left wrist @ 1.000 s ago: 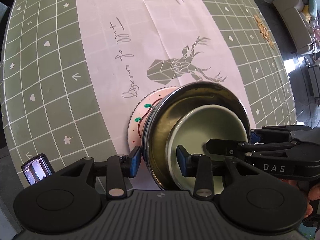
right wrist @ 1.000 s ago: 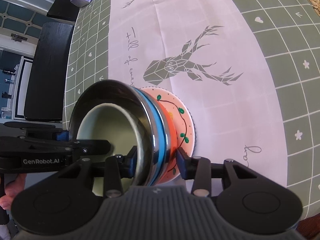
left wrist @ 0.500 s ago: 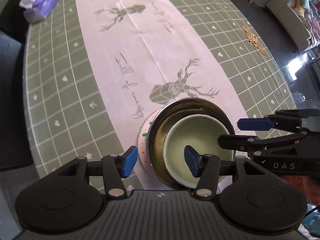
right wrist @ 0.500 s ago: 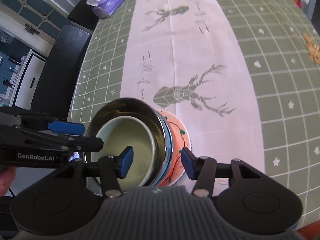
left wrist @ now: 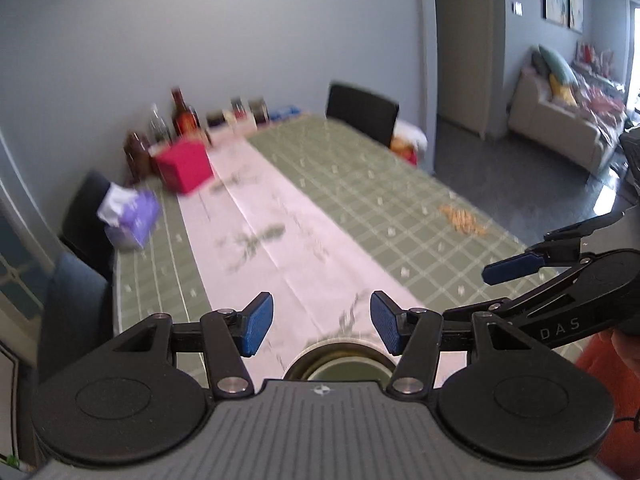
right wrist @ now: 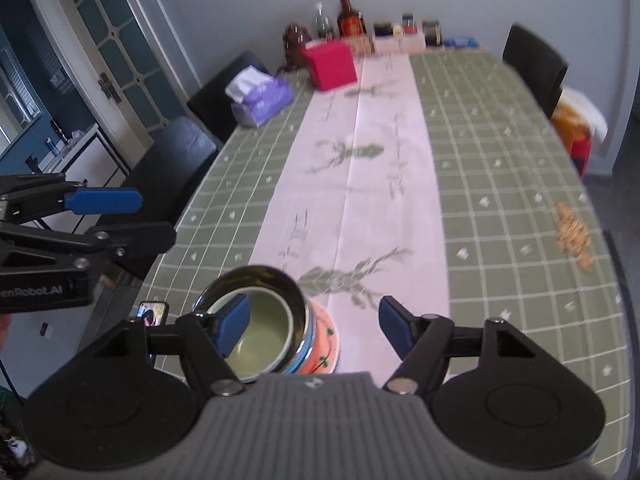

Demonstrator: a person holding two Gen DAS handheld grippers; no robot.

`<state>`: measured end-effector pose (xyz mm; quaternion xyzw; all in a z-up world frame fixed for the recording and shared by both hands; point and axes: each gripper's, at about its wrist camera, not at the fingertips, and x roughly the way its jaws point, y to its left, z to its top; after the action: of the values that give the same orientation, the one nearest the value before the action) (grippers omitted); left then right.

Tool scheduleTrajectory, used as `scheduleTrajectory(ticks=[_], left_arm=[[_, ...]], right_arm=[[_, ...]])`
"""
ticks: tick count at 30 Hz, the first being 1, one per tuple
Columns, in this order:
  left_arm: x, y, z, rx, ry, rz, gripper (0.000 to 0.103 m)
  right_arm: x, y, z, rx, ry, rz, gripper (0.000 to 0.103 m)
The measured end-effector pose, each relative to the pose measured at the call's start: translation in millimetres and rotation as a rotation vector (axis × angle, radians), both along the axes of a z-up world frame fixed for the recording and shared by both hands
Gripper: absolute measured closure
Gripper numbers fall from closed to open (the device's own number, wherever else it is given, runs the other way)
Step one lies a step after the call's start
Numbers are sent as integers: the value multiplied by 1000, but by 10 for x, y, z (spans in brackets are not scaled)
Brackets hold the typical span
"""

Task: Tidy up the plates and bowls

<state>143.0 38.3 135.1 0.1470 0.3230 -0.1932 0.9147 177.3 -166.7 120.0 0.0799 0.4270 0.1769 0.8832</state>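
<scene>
Steel bowl [right wrist: 256, 280] with a pale green bowl [right wrist: 262, 334] nested inside sits on the orange plate [right wrist: 326, 344] just below my right gripper [right wrist: 314, 326], whose empty jaws are opening; my left gripper [left wrist: 322, 326] is released, nothing between its pads.

A long table [right wrist: 500, 184] wears a green checked cloth with a pale runner [right wrist: 372, 184] down its middle. On it sit a stack of bowls on a plate [right wrist: 324, 344], a tissue box [right wrist: 262, 100], a red box [right wrist: 330, 64], bottles and jars [right wrist: 352, 20] at the far end, and scattered crumbs [right wrist: 574, 236].
</scene>
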Motion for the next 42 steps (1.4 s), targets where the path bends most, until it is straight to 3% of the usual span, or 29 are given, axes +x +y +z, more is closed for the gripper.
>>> scheduleTrajectory(ticks=[7, 13, 17, 20, 22, 23, 28, 34, 42], left_arm=[[-719, -350, -83, 18, -291, 66, 36], [-1095, -570, -419, -36, -363, 169, 35], [-1251, -650, -701, -73, -345, 204, 35], [-1384, -713, -884, -67, -370, 222, 32], [-1525, -742, -988, -66, -407, 227, 13], [-1580, -750, -1033, -63, -425, 232, 11], [-1808, -692, -1174, -89, -454, 265, 11], [-1912, -539, -1307, -140, -429, 384, 5], [-1992, -565, -1459, -90, -369, 414, 5]], right_arm=[[-562, -316, 207, -43, -249, 19, 21], [-1108, -527, 114, -101, -448, -24, 3], [-1483, -621, -65, -146, -549, -91, 3], [-1704, -702, -191, -115, -584, -155, 3], [-1827, -740, -284, -87, -604, -205, 3], [-1901, -755, -343, -67, -613, -229, 3], [-2138, -736, -626, -26, -631, -331, 3], [-2287, -575, -825, -93, -630, -336, 3], [-2347, -473, -1042, -126, -561, -329, 3]])
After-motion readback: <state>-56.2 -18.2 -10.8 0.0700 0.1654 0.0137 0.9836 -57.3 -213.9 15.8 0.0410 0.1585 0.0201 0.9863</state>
